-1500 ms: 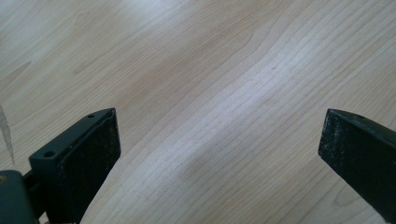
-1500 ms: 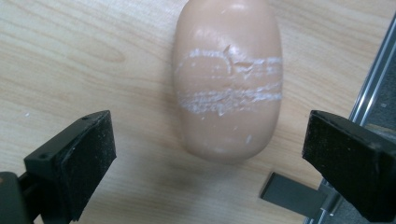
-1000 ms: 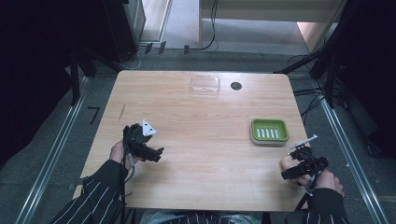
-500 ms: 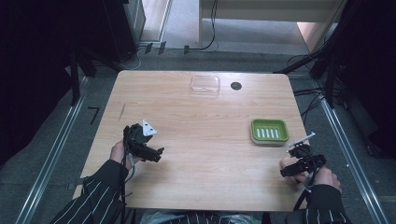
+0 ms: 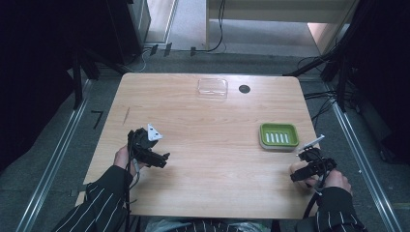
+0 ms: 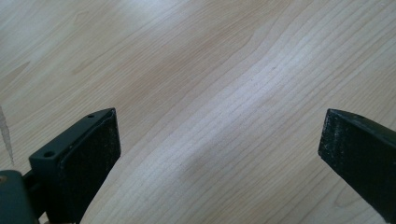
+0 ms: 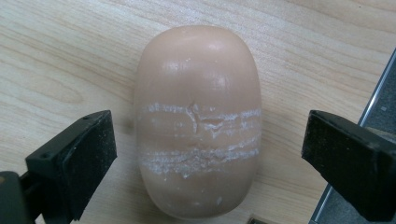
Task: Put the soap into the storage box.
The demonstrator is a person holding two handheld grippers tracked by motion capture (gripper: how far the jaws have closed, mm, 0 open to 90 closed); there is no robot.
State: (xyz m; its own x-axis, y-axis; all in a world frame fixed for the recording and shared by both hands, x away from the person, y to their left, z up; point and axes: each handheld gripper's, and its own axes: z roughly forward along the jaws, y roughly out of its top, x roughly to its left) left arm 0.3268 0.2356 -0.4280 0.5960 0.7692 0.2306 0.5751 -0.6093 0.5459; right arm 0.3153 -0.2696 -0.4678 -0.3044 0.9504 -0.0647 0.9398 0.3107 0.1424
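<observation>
A pale pink oval bar of soap (image 7: 198, 93), scuffed white across its middle, lies on the wooden table (image 5: 212, 140). My right gripper (image 7: 205, 144) is open, one jaw on each side of the soap and neither touching it. In the high view my right gripper (image 5: 296, 176) sits near the table's right front corner, just in front of a green ribbed soap dish (image 5: 278, 136). My left gripper (image 5: 163, 161) rests at the front left, open over bare wood (image 6: 219, 140), with nothing between its jaws.
A clear plastic lid (image 5: 212, 87) and a round black hole (image 5: 244, 89) are at the table's far edge. The table's right edge (image 7: 373, 107) runs close beside the soap. Dark stands and cables surround the table.
The right hand and gripper have shifted only slightly near the right front corner. The left gripper has stayed in place.
</observation>
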